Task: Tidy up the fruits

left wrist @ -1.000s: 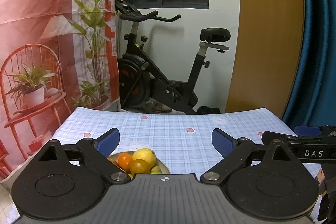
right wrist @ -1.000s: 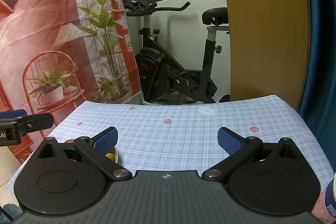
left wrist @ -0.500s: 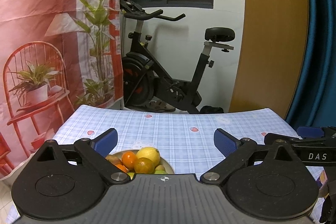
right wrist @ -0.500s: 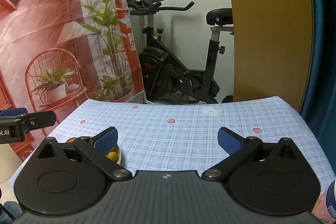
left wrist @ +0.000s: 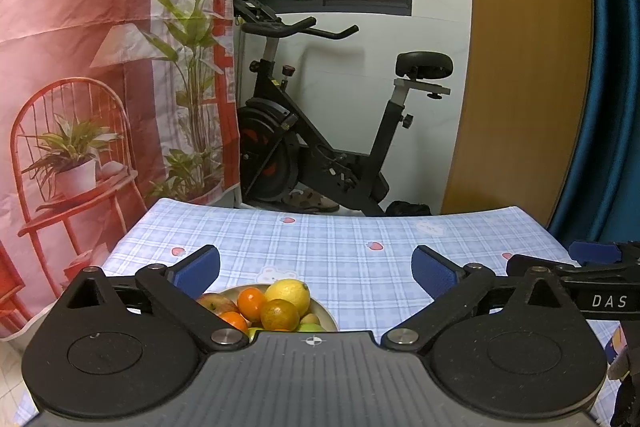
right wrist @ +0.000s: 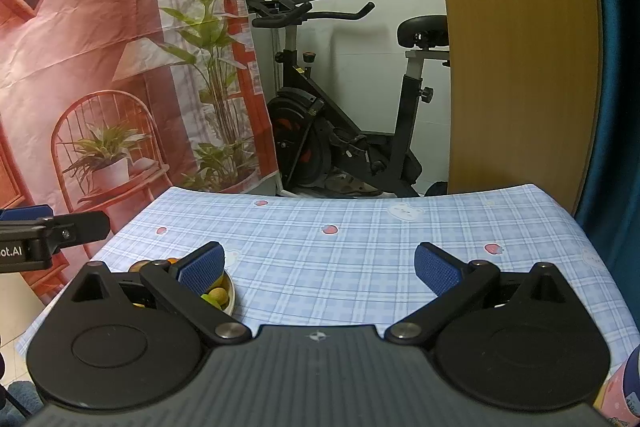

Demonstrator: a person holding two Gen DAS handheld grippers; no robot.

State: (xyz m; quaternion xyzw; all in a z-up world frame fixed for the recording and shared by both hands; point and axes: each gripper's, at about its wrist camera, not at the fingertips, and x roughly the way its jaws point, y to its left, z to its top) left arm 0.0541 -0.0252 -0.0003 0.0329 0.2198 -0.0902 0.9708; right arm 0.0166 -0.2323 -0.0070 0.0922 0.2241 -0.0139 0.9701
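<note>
A bowl [left wrist: 326, 313] of fruit sits on the blue checked tablecloth near the front left. It holds a yellow lemon [left wrist: 289, 295], oranges [left wrist: 250, 298], an apple [left wrist: 216, 305] and green fruit. My left gripper [left wrist: 316, 267] is open and empty, above and just behind the bowl. My right gripper [right wrist: 320, 265] is open and empty over the cloth, to the right of the bowl [right wrist: 229, 294], which its left finger partly hides. The right gripper also shows at the right edge of the left wrist view [left wrist: 580, 267].
The table [right wrist: 360, 227] ends at a far edge, with an exercise bike [left wrist: 320, 147] behind it. A red printed backdrop hangs at the left, a wooden panel and blue curtain at the right. A pink container [right wrist: 618, 395] stands at the near right.
Both grippers have tilted or shifted slightly, so the bowl of fruit shows more fully in both views. Both stay open.
</note>
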